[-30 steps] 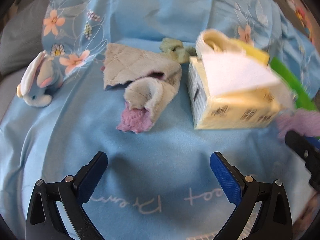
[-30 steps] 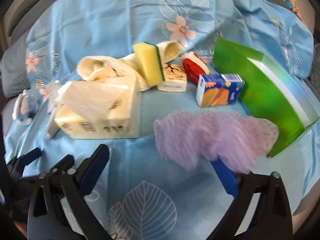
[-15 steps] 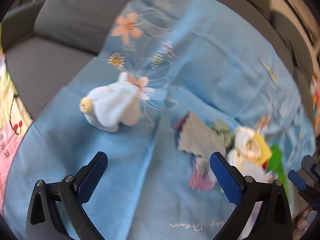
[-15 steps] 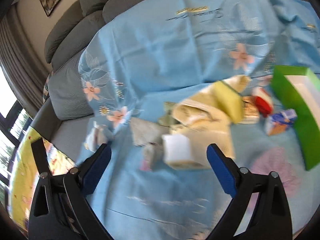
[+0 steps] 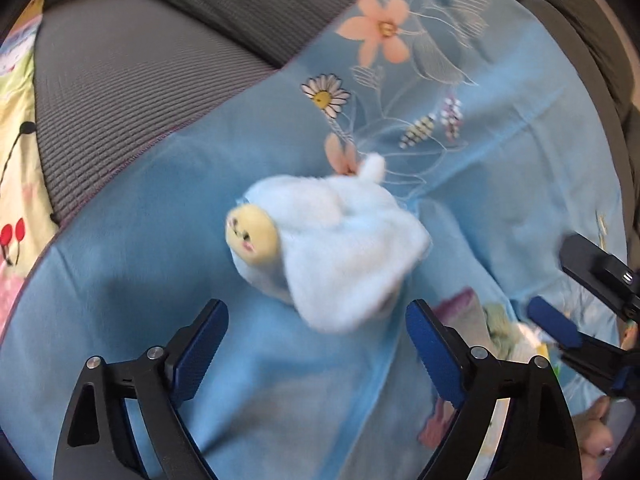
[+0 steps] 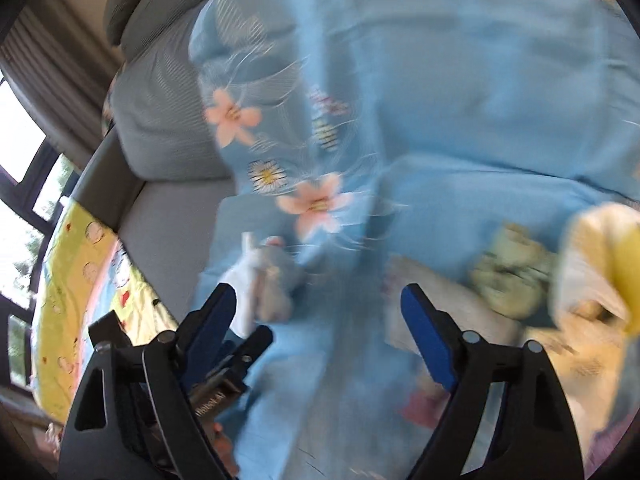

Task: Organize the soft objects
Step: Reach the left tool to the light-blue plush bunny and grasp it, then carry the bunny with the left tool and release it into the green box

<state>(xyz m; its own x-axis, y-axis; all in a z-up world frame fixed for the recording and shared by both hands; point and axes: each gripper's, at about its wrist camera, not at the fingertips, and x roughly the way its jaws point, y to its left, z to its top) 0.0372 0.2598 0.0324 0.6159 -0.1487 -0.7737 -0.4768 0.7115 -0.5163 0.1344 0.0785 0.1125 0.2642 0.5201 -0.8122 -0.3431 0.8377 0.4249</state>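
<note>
A pale blue plush toy (image 5: 332,248) with a yellow face lies on the light blue flowered sheet (image 5: 500,184). My left gripper (image 5: 316,344) hovers just short of it, jaws wide and closing, nothing pressed between the pads. My right gripper (image 6: 316,328) is also wide and closing, empty, over the sheet; the same plush toy (image 6: 264,280) shows blurred by its left finger. The right gripper's fingers (image 5: 552,324) reach in at the right edge of the left wrist view. A grey quilted cloth (image 6: 440,308) and a green crumpled cloth (image 6: 512,276) lie further right.
The sheet covers a grey sofa (image 5: 132,92) whose bare seat and back cushions lie to the left. A yellow cartoon-print blanket (image 6: 76,280) sits beyond the sofa's left edge. A cream towel and yellow sponge (image 6: 604,264) are blurred at the far right. A window (image 6: 20,148) is at the left.
Both grippers swung left, away from the tissue box and purple fluffy item. The plush toy came from the far left to just ahead of my left gripper. Both jaws narrowed slightly.
</note>
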